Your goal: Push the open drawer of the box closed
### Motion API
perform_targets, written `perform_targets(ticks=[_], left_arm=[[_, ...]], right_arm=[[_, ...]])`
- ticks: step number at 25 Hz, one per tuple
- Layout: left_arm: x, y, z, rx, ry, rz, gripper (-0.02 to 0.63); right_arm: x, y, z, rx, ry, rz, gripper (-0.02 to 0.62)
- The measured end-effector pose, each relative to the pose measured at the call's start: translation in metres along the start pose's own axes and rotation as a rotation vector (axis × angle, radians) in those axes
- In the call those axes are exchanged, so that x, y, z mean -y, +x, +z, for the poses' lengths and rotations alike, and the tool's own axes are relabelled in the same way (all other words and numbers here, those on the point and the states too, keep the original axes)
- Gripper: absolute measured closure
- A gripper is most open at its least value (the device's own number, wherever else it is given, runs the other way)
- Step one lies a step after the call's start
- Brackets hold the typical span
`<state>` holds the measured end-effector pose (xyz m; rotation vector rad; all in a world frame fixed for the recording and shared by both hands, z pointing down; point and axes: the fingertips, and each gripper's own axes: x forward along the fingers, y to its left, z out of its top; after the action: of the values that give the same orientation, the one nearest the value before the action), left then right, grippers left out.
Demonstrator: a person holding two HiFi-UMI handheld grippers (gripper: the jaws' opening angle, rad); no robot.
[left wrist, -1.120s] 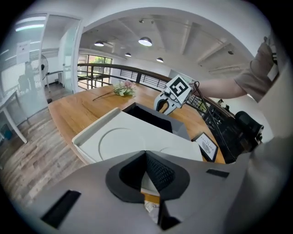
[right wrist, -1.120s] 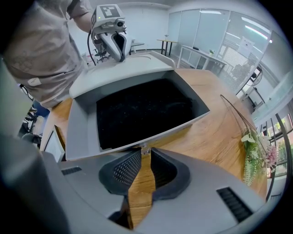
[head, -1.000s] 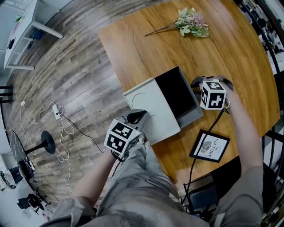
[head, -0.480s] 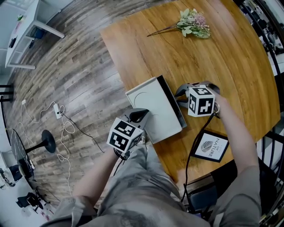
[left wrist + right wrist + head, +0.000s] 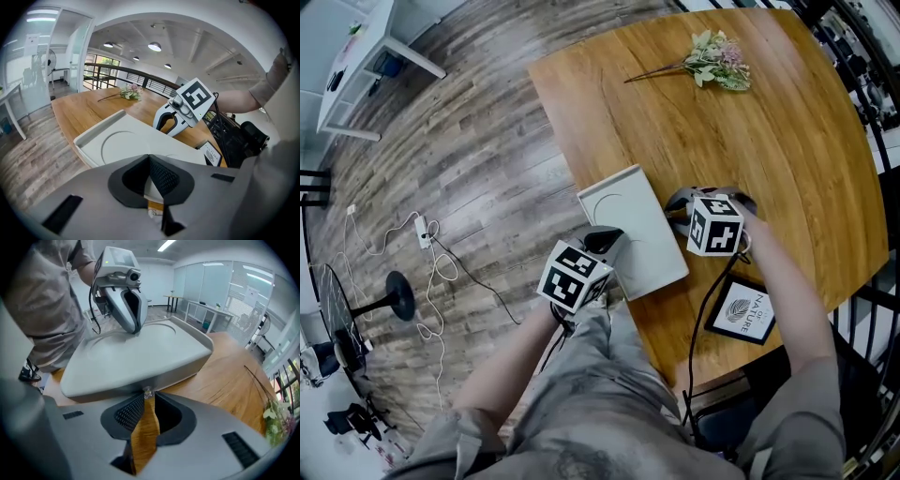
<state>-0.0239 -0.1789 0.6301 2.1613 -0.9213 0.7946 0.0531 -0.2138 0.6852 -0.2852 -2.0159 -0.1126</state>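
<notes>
Shoves drawer (image 5: 117,385) fully into box (image 5: 633,230) from 3 o'clock, right claw (image 5: 146,401) nipping its knob (image 5: 148,392), left claw (image 5: 149,161) shut. Looks done.

Wood table (image 5: 787,141) w/ box (image 5: 633,230), flower sprig (image 5: 717,61), framed card (image 5: 742,314) on it

Plank floor (image 5: 469,159), grey-brown. Round wooden table (image 5: 787,122). White desk (image 5: 361,56) well beyond the table's far left edge. Standing fan (image 5: 398,298) and cabled power strip (image 5: 420,234) on the floor. Round ceiling lights (image 5: 154,46) lit. Glass partitions (image 5: 201,277).
</notes>
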Motion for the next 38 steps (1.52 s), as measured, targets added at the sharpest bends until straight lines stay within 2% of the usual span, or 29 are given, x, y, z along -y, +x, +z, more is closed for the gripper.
perform_targets(ticks=[4, 9, 14, 19, 23, 26, 29, 34, 38], left_arm=[[0.011, -0.002, -0.006, -0.050, 0.102, 0.006, 0.589], [0.009, -0.028, 0.001, -0.006, 0.100, 0.042, 0.589], [0.003, -0.067, 0.026, 0.057, 0.128, 0.075, 0.591], [-0.001, -0.116, 0.067, 0.164, 0.160, 0.111, 0.591], [-0.002, -0.159, 0.108, 0.273, 0.204, 0.134, 0.590], [0.012, -0.184, 0.135, 0.350, 0.236, 0.109, 0.591], [0.029, -0.209, 0.162, 0.406, 0.319, 0.109, 0.591], [0.051, -0.253, 0.195, 0.526, 0.372, 0.115, 0.591], [0.072, -0.282, 0.210, 0.597, 0.430, 0.136, 0.591]], right_arm=[[0.004, -0.009, -0.011, -0.016, 0.062, -0.031, 0.492], [0.014, -0.045, -0.017, -0.048, 0.110, -0.125, 0.492], [0.026, -0.102, 0.000, -0.002, 0.171, -0.268, 0.510], [0.031, -0.172, 0.037, 0.146, 0.251, -0.447, 0.535], [0.026, -0.234, 0.086, 0.324, 0.287, -0.549, 0.540], [0.014, -0.273, 0.115, 0.428, 0.274, -0.620, 0.543], [0.001, -0.310, 0.139, 0.519, 0.260, -0.694, 0.545], [-0.026, -0.374, 0.181, 0.723, 0.281, -0.791, 0.548], [-0.057, -0.417, 0.201, 0.794, 0.277, -0.912, 0.548]])
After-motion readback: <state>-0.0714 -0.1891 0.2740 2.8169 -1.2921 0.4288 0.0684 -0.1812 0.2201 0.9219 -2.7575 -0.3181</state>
